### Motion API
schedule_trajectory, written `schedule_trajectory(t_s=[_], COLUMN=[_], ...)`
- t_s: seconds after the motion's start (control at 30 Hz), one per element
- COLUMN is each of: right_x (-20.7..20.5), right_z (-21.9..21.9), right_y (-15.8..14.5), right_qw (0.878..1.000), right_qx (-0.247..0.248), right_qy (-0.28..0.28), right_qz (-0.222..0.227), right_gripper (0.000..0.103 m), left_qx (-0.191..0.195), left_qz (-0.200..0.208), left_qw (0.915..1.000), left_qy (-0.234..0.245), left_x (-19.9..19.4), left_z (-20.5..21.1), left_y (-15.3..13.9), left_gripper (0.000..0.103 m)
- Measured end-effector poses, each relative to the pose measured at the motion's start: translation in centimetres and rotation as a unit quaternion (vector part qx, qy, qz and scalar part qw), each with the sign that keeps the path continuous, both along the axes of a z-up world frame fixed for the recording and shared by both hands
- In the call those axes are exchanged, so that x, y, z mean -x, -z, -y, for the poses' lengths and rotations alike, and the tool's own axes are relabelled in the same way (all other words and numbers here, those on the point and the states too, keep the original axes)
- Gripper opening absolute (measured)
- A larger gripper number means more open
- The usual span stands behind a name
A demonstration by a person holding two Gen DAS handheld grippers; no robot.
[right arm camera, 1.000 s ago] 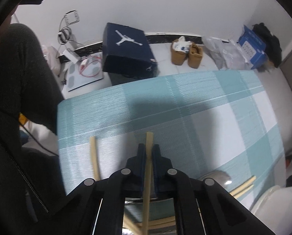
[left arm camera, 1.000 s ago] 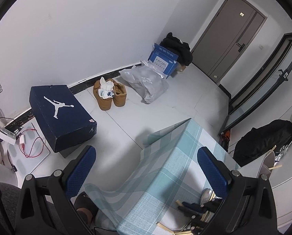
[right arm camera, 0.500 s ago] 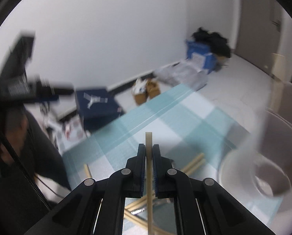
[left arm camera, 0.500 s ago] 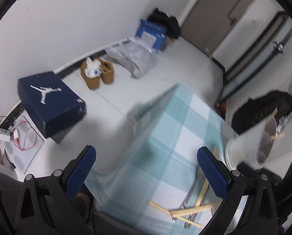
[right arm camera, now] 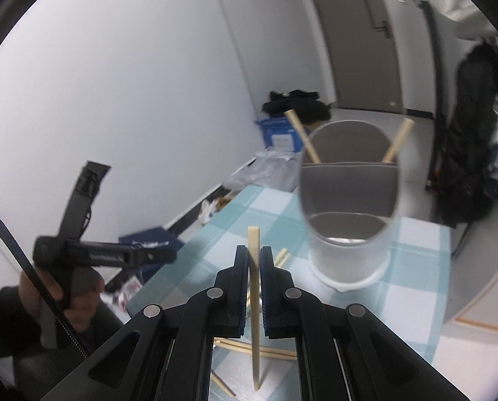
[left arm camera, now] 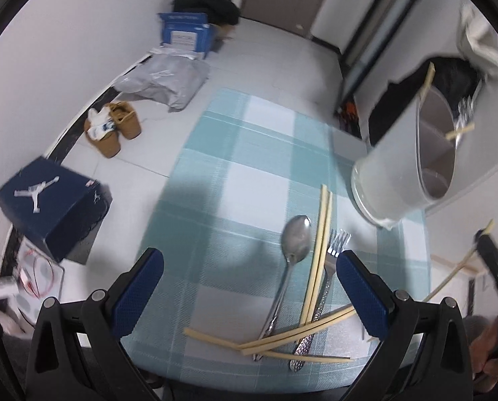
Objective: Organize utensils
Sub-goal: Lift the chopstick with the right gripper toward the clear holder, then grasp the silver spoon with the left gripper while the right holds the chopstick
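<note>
— What do you get on the left wrist view?

— My left gripper (left arm camera: 249, 287) is spread wide, holding nothing, low in the frame. Between its fingers lie a spoon (left arm camera: 290, 260), a fork (left arm camera: 329, 274) and loose chopsticks (left arm camera: 319, 254) on the checked cloth (left arm camera: 235, 187). The holder (left arm camera: 399, 167) stands at right with sticks already in it.

— And the right wrist view?

— My right gripper (right arm camera: 255, 260) is clamped on one chopstick (right arm camera: 255, 307), upright at lower centre. The holder (right arm camera: 349, 214) sits just beyond, centre right, two sticks leaning in its far compartment. More chopsticks lie on the cloth (right arm camera: 412, 267) below.
</note>
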State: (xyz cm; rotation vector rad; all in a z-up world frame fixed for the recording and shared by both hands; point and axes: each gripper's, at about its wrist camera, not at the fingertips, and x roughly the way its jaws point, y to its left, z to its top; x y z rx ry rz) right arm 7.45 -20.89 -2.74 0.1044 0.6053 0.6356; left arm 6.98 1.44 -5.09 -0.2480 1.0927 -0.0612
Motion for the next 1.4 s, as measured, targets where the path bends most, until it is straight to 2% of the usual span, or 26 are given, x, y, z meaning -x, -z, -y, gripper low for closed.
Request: schedule_trajectory(t_s=[0.2, 0.4, 0.47, 0.57, 0.67, 0.77, 0.93, 1.0, 1.17, 1.27, 1.4], right_x=[-0.5, -0.8, -0.8, -1.0, -0.9, -0.7, -0.8, -0.8, -0.9, -1.0, -1.0], right_z=[2.2, 2.7, 2.8, 2.8, 2.9, 2.9, 3.2, 3.4, 3.8, 3.9, 3.9], right_y=[-0.1, 0.3, 0.4, 0.5, 0.5, 0.4, 0.3, 0.3, 0.2, 0.1, 0.1], right_qw=[1.000, 0.999, 0.999, 0.999, 0.999, 0.999, 0.999, 0.999, 0.998, 0.998, 0.998], right_qx=[-0.019, -0.017, -0.013, -0.013, -0.015, -0.012, -0.020, -0.023, -0.028, -0.029, -0.030], right_qy=[0.023, 0.032, 0.031, 0.031, 0.031, 0.033, 0.036, 0.040, 0.049, 0.053, 0.057], right_qz=[0.001, 0.005, 0.009, 0.010, 0.009, 0.011, 0.011, 0.009, 0.008, 0.008, 0.009], right_gripper=[0.006, 0.006, 0.006, 0.006, 0.006, 0.006, 0.006, 0.006, 0.006, 0.006, 0.006], left_qx=[-0.035, -0.061, -0.079, -0.103, -0.106, -0.120, -0.122, -0.122, -0.122, -0.129, -0.123], left_qz=[-0.037, -0.084, -0.090, -0.095, -0.101, -0.100, -0.097, -0.092, -0.082, -0.077, -0.065], left_qw=[0.9982, 0.9914, 0.9889, 0.9856, 0.9847, 0.9821, 0.9806, 0.9803, 0.9782, 0.9782, 0.9834], left_qy=[0.033, 0.080, 0.088, 0.096, 0.095, 0.104, 0.119, 0.126, 0.147, 0.143, 0.116], left_x=[-1.8, -2.6, -2.6, -2.5, -2.6, -3.0, -3.7, -4.0, -4.2, -4.4, -4.9], left_z=[2.0, 3.7, 4.0, 4.3, 4.4, 5.0, 5.8, 6.3, 7.5, 7.7, 6.6], left_y=[2.2, 4.8, 5.1, 5.4, 5.9, 6.0, 5.8, 5.6, 5.1, 5.1, 5.2], left_gripper=[0.100, 0.098, 0.092, 0.089, 0.080, 0.078, 0.076, 0.069, 0.031, 0.031, 0.031])
